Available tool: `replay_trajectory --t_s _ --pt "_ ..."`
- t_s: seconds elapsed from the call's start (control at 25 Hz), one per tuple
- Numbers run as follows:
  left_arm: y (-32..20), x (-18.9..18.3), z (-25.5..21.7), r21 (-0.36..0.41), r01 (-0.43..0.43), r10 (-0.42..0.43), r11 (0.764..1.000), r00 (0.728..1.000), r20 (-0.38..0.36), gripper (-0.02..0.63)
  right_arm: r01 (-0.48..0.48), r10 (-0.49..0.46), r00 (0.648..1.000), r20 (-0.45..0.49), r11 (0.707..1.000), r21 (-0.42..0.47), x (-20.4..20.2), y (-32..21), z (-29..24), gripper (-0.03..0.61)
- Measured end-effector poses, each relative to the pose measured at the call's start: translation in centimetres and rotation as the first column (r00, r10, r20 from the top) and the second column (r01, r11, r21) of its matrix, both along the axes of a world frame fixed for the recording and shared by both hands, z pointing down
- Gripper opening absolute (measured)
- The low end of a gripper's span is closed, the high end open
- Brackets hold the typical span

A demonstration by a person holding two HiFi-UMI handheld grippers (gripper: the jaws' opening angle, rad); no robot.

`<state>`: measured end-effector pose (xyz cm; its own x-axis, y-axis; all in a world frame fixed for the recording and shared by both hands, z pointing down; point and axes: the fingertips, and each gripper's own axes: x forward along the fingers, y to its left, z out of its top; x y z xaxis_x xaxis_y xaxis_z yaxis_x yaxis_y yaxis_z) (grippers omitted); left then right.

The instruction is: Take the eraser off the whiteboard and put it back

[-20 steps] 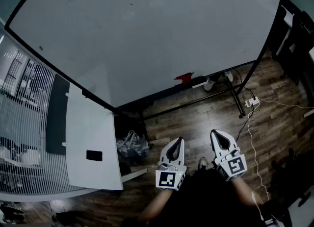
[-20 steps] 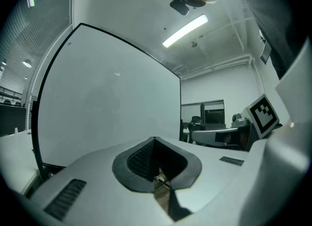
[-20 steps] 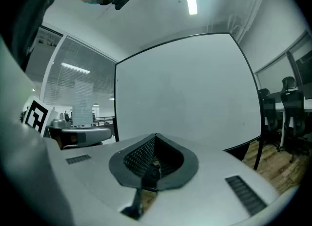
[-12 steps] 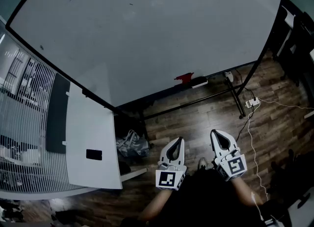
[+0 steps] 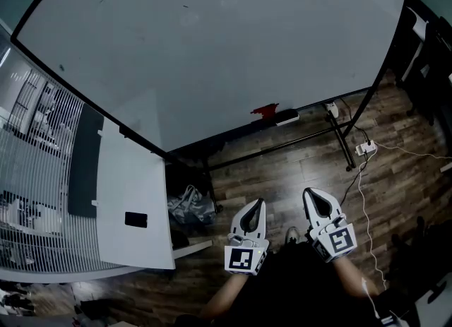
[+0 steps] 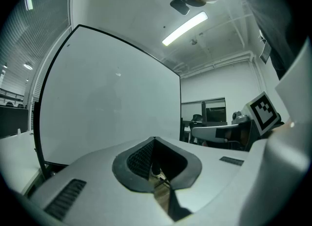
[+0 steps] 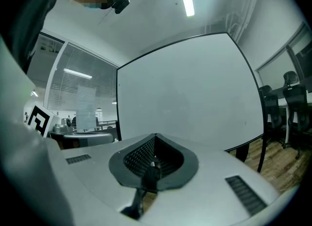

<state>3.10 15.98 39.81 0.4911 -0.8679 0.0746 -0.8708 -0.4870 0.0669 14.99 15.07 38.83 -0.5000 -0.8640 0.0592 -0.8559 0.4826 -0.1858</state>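
A large whiteboard [image 5: 212, 43] on a black wheeled stand fills the upper head view and both gripper views [image 6: 107, 108] [image 7: 190, 98]. A red eraser [image 5: 265, 111] clings to the board just above its bottom rail. Both grippers hang low in front of the person, well short of the board. My left gripper [image 5: 257, 203] is shut with nothing in it, its jaw tips meeting. My right gripper [image 5: 316, 193] is shut and empty too. In each gripper view the black pads [image 6: 153, 164] [image 7: 153, 161] meet at the tip. The eraser is hidden in both gripper views.
A white desk [image 5: 134, 205] with a dark phone-like object [image 5: 135, 220] stands at the left beside a glass partition. A grey bag [image 5: 189, 209] lies on the wooden floor. A white power strip [image 5: 365, 148] and cable run along the floor at right. Black chairs [image 5: 431, 57] stand at far right.
Nothing has visibly moved apart from a slight shift of the head camera; both grippers stay in place and shut.
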Motion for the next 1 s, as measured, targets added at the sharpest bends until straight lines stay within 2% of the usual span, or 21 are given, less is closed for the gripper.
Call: replay_trajectory --t_s 0.24,0.4,0.6,0.76,1.0 --pt "0.3 0.8 0.1 0.002 0.019 -0.019 1.0 1.0 0.006 0.008 0.018 -0.018 0.999 0.028 1.0 -0.018 0.9 0.0 0.4 0.014" --pt "0.3 1.8 -0.1 0.008 0.039 -0.039 0.999 0.999 0.01 0.008 0.043 -0.043 0.999 0.013 0.999 -0.02 2.1 0.1 0.7 0.014" --pt "0.6 3.4 -0.1 0.013 0.067 -0.068 0.998 0.998 0.016 0.008 0.072 -0.072 0.997 0.024 0.997 0.007 3.7 0.1 0.7 0.014" --pt "1.2 4.4 0.4 0.006 0.081 -0.081 0.997 0.996 0.021 0.008 0.092 -0.091 0.995 0.036 0.996 -0.02 4.4 0.1 1.5 0.014" --pt "1.1 5.3 0.7 0.003 0.086 -0.086 0.996 0.996 0.028 0.008 0.086 -0.086 0.994 0.067 0.996 0.001 5.2 0.0 1.8 0.014"
